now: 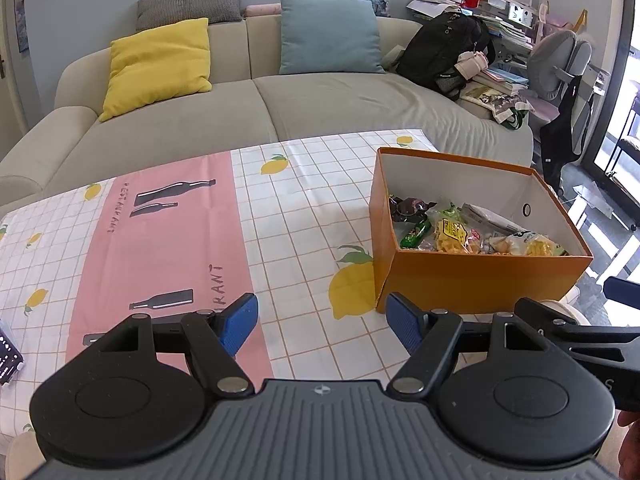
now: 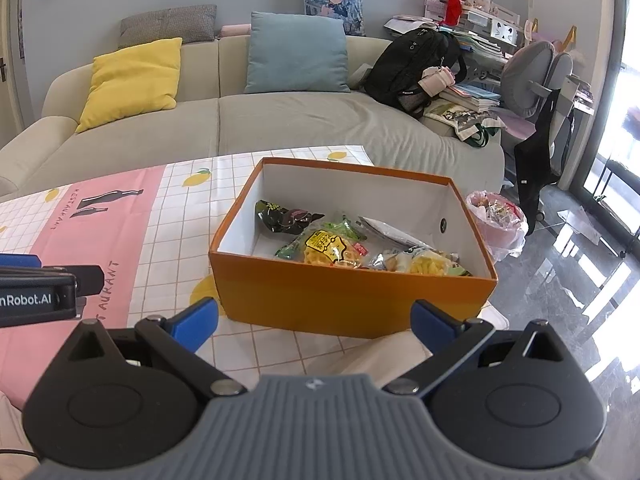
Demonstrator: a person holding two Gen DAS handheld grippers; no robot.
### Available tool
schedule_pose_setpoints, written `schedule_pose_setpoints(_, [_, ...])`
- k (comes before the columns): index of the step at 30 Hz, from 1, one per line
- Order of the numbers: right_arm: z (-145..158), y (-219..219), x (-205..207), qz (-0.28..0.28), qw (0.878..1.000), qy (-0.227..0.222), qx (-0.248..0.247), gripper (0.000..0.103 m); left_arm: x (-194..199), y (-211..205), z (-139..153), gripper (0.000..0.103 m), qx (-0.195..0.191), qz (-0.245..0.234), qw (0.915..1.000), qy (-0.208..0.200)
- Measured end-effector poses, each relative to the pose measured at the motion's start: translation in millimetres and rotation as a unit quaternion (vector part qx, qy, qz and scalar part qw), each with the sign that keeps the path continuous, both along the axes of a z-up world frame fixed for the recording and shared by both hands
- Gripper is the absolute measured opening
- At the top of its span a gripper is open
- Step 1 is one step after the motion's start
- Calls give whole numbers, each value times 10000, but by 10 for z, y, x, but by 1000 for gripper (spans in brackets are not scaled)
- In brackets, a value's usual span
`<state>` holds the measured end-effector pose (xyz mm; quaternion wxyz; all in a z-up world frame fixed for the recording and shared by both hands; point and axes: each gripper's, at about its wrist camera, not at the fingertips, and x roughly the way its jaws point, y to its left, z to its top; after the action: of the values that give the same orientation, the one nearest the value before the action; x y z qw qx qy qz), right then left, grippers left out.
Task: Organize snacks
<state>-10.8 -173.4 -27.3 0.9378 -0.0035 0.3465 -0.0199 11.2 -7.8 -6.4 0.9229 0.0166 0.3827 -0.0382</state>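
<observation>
Left wrist view: the left tool [image 1: 322, 322] hangs with its jaws wide and empty over the lemon-print tablecloth [image 1: 288, 216] on the tabletop. The orange box [image 1: 460, 280] stands ahead to the right, its long axis running away and rightward, with snack packets [image 1: 452, 234] piled inside.

Right wrist view: the right tool [image 2: 314, 322] is also spread wide, holding nothing, just short of the box's near wall. A pink-lined bin [image 2: 498, 220] stands on the floor beyond the box.
</observation>
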Motion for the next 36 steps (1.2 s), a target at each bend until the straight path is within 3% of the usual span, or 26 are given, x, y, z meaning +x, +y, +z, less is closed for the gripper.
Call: schedule_pose_setpoints(36, [2,-45,24,103,9999,27,27,100,-24,1,37,86,-90,67,9999,9])
